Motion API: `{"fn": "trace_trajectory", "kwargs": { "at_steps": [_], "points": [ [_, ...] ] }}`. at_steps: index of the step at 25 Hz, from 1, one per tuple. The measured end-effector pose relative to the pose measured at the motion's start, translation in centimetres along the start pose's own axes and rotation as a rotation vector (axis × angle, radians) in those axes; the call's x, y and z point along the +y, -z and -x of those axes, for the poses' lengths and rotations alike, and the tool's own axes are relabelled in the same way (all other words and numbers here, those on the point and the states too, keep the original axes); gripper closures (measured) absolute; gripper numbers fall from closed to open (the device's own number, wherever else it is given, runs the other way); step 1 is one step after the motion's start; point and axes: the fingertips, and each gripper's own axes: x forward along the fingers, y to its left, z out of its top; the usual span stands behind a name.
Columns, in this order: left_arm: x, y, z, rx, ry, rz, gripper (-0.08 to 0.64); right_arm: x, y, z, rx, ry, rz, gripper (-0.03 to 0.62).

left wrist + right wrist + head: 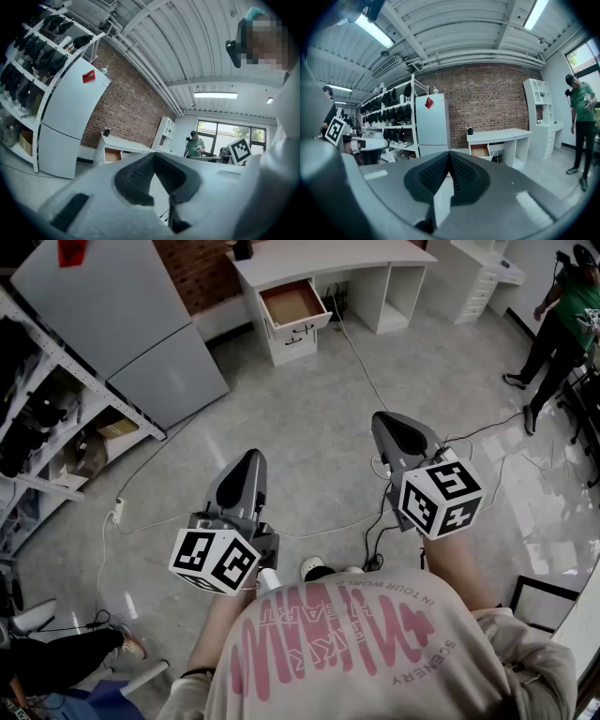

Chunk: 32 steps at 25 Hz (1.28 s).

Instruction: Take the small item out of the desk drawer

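While the desk (330, 261) stands well across the floor, the step is the approach. Left gripper (250, 458) and right gripper (383, 419): both closed tip to tip, empty. Drawer (292, 304): open; no small item can be made out inside. Next: walk up, open one gripper. Only the head view looks down into the drawer.

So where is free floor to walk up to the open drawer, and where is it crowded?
The floor between the fridge and the cable running to the desk is bare up to the drawer. Crowded: loose cables by the shoe and the shelf rack at left.
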Motion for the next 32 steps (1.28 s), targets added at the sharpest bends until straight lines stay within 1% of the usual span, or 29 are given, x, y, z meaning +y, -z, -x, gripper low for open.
{"fn": "trace_trajectory", "kwargs": {
  "at_steps": [7,12,14,18,20,23,27,30,32],
  "points": [
    [1.0,-0.1,0.4,-0.002,0.001,0.002,0.554,0.2,0.3,-0.7,0.004,0.009,-0.008,0.583],
    [3.0,-1.3,1.0,-0.015,-0.011,0.011,0.554,0.7,-0.1,-1.9,0.001,0.021,-0.015,0.583],
    [4.1,-1.9,1.4,-0.023,-0.018,0.016,0.554,0.9,-0.3,-2.5,-0.005,0.029,-0.037,0.583],
    [6.2,-2.9,2.2,-0.036,-0.023,0.011,0.554,1.5,-0.6,-3.6,-0.024,0.031,-0.119,0.583],
    [7.2,-3.4,2.5,-0.044,-0.026,0.009,0.554,1.8,-0.7,-4.2,-0.028,0.034,-0.135,0.583],
    [8.7,-3.7,2.7,-0.052,-0.039,0.015,0.554,2.3,-0.4,-5.2,-0.016,0.037,-0.125,0.583],
    [10.5,-2.8,3.1,-0.041,-0.063,0.057,0.554,3.2,0.7,-6.4,0.029,0.026,-0.112,0.583],
    [11.6,-2.3,3.4,-0.039,-0.075,0.067,0.554,3.5,1.1,-7.5,0.045,0.02,-0.111,0.583],
    [12.6,-2.1,3.7,-0.043,-0.097,0.076,0.554,3.7,1.2,-8.5,0.056,0.009,-0.112,0.583]
  ]
}}
